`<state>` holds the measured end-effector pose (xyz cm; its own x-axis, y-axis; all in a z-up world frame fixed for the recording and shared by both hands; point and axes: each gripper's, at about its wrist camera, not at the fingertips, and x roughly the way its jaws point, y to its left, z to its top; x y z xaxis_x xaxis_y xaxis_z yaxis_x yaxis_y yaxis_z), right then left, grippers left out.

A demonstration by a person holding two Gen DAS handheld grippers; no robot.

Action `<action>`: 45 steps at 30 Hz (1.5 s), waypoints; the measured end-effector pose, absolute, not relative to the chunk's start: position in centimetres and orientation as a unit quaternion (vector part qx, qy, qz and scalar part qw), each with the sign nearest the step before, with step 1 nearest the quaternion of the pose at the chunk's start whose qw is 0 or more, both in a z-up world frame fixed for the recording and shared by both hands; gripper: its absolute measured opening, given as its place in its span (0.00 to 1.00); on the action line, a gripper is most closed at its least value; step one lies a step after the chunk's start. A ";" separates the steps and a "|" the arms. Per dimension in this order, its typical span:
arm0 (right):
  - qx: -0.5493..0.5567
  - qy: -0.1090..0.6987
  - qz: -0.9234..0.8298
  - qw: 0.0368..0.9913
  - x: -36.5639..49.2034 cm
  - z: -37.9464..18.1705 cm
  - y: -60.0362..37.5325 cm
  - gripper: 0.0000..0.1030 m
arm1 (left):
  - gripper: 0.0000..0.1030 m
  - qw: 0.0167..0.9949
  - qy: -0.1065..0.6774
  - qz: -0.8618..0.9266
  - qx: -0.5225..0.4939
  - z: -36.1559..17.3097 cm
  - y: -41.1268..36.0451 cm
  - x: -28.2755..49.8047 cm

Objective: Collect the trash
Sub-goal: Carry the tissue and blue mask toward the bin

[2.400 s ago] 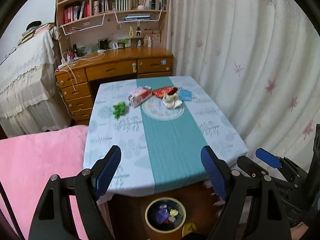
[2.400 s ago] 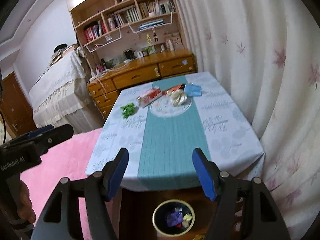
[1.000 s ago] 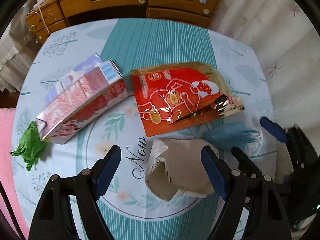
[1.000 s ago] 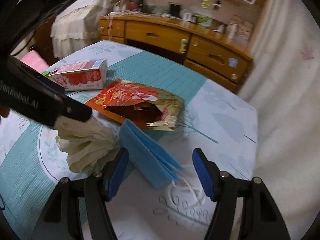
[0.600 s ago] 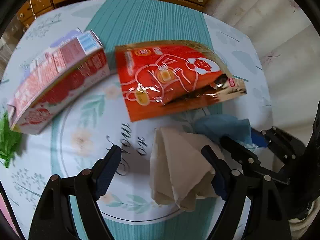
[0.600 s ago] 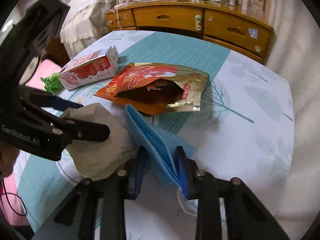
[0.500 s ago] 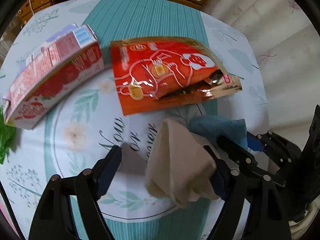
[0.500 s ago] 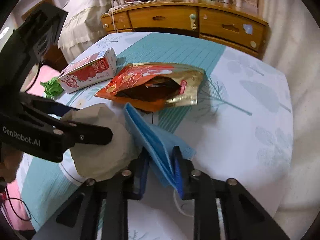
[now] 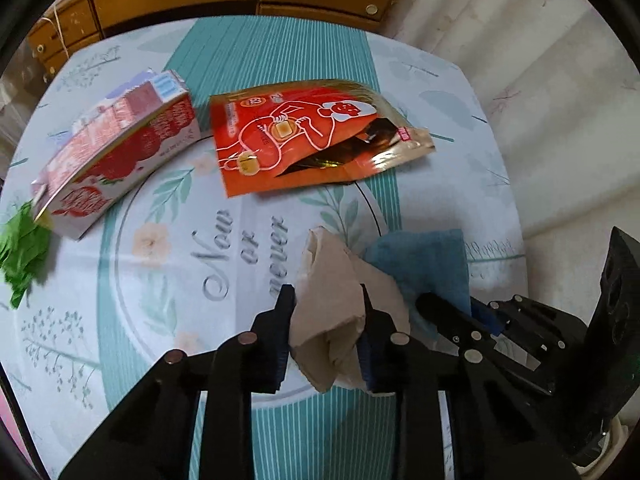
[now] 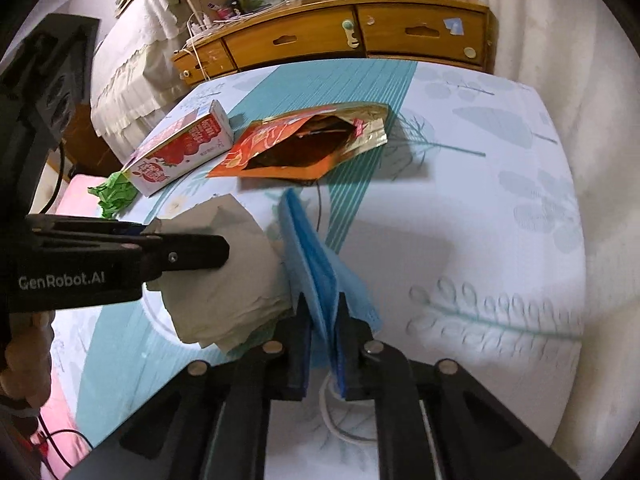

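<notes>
My left gripper (image 9: 325, 300) is shut on a crumpled beige paper napkin (image 9: 336, 284), which also shows in the right wrist view (image 10: 224, 280). My right gripper (image 10: 323, 312) is shut on a folded blue face mask (image 10: 316, 264), seen beside the napkin in the left wrist view (image 9: 424, 260). An open red and gold snack bag (image 9: 296, 132) lies flat on the table beyond them. A red and white juice carton (image 9: 116, 152) lies on its side to the left. A crumpled green scrap (image 9: 20, 248) lies at the far left.
The table wears a light blue and teal cloth (image 9: 280, 52) with a printed circle. A wooden desk with drawers (image 10: 352, 36) stands behind it. A white curtain (image 9: 540, 60) hangs on the right. A covered bed (image 10: 136, 68) is at the left.
Both grippers came down from above the table's near edge to the trash. The left jaws closed on the napkin. The right jaws closed on the mask and tightened.
</notes>
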<state>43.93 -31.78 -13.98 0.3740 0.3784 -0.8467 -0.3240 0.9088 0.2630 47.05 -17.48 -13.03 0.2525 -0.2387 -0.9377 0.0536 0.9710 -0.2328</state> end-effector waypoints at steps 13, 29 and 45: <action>0.048 0.498 0.192 0.844 34.6 -9.7 -27.6 0.08 | 0.25 0.817 0.564 -0.105 -0.063 -7.1 -11.3 37.4; 0.084 0.439 0.093 0.889 11.0 -2.0 -14.5 0.08 | 0.25 0.854 0.475 -0.211 -0.017 1.1 1.5 16.4; 0.039 0.510 0.089 0.855 -0.6 -2.5 -10.9 0.08 | 0.25 0.838 0.495 -0.230 -0.019 0.6 4.3 3.2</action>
